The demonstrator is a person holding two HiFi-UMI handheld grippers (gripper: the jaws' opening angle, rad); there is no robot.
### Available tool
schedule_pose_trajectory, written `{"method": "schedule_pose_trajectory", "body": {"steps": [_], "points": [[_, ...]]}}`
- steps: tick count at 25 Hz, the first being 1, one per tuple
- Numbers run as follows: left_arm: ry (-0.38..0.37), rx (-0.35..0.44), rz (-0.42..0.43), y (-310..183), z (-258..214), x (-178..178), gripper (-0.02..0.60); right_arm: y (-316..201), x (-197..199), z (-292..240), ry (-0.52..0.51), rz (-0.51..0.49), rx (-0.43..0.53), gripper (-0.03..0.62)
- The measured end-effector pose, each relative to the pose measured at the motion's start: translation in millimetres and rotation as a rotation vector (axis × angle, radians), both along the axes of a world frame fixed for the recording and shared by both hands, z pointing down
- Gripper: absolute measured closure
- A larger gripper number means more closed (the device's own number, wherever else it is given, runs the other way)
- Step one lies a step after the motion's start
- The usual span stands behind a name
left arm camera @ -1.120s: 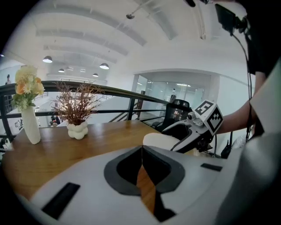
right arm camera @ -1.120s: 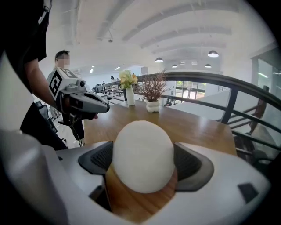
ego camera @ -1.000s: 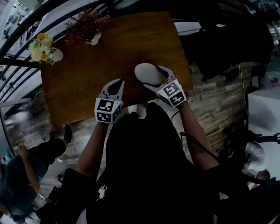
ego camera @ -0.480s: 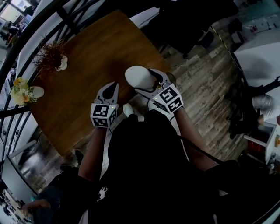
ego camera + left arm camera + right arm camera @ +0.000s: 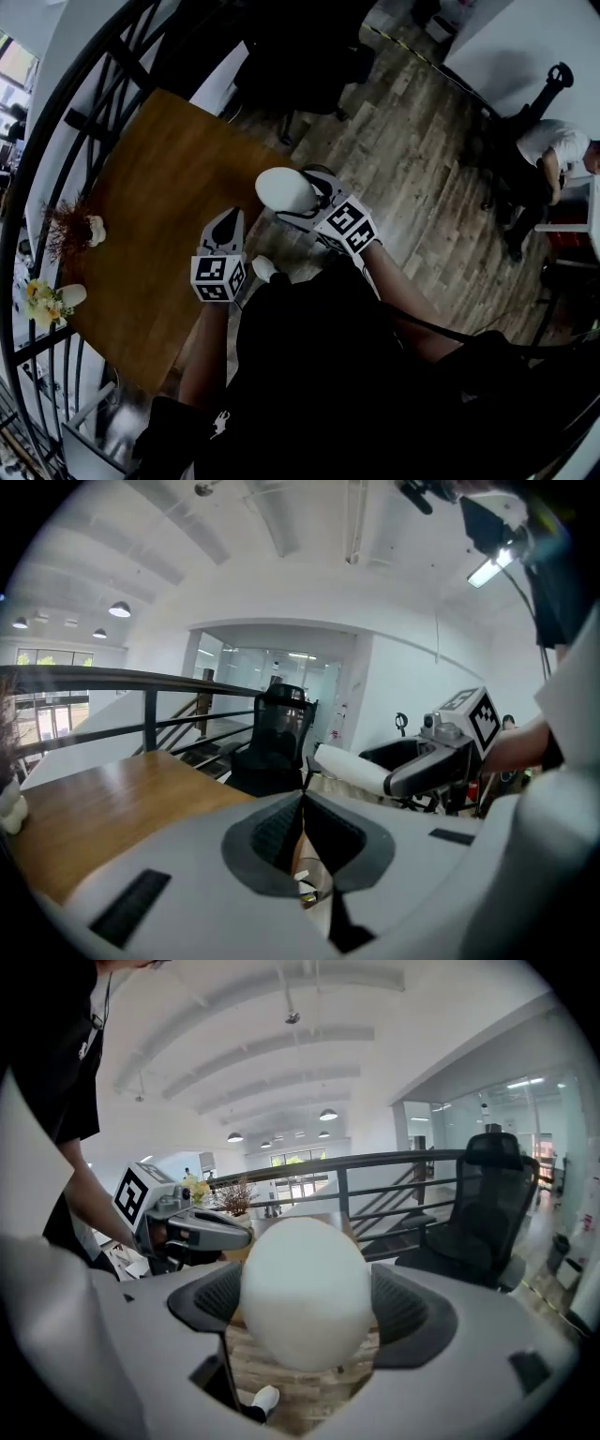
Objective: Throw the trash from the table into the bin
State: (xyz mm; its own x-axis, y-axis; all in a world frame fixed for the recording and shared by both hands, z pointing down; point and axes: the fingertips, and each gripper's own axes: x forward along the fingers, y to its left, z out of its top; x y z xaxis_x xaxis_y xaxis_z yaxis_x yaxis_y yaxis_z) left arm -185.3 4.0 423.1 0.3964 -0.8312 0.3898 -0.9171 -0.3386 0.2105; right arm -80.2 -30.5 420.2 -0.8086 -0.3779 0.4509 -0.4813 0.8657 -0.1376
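Trash: white ball (image 5: 305,1288), smooth and rounded, is the one piece I see; it sits near the centre of the head view, held up at a corner of the worktop (image 5: 159,187).
Right side: my right tool (image 5: 292,199) is clenched on the white ball, one jaw pressed to each flank, and the ball bulges out past the jaw tips.
Below the ball: my right tool view shows floor (image 5: 422,169) planks under it, with the worktop further back.
Left side: my left tool (image 5: 302,803) is clenched on nothing, its jaws meeting at their tips; in the head view it hangs just left of the right tool, over the worktop near its edge.
Surface: brown wood, running from the centre toward the lower left of the head view.
Decor: dried plant (image 5: 66,232) and yellow flowers (image 5: 37,298) stand at the far left edge, well apart from both tools.
Surroundings: railing (image 5: 375,1159) crosses behind the ball; black office chair (image 5: 487,1204) stands to its right; a person (image 5: 553,145) is at upper right of the head view.
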Motion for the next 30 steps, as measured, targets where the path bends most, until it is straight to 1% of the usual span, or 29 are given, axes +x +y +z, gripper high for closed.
{"method": "schedule_pose_trajectory", "body": {"steps": [3, 6, 11, 15, 18, 22, 27, 30], "points": [[-0.014, 0.007, 0.019, -18, -4, 50, 0.568, -12, 51, 1, -0.011, 0.014, 0.004, 0.148], [-0.029, 0.000, 0.009, -32, -6, 102, 0.568, -25, 106, 2, -0.007, 0.002, 0.010, 0.148], [-0.042, -0.021, -0.015, -42, -9, 187, 0.568, -51, 200, 5, -0.015, -0.008, 0.008, 0.149], [-0.051, -0.030, -0.034, -51, -10, 239, 0.568, -68, 258, 19, -0.015, -0.009, -0.009, 0.149], [-0.055, -0.036, -0.052, -57, -8, 259, 0.568, -74, 282, 31, -0.015, -0.017, -0.032, 0.149], [-0.063, -0.081, -0.074, -56, 6, 272, 0.568, -73, 296, 46, -0.007, -0.042, -0.064, 0.149], [-0.066, -0.131, -0.075, -59, 28, 274, 0.568, -78, 301, 68, -0.001, -0.029, -0.104, 0.149], [-0.070, -0.149, -0.062, -70, 46, 273, 0.568, -86, 300, 84, 0.012, -0.010, -0.116, 0.149]]}}
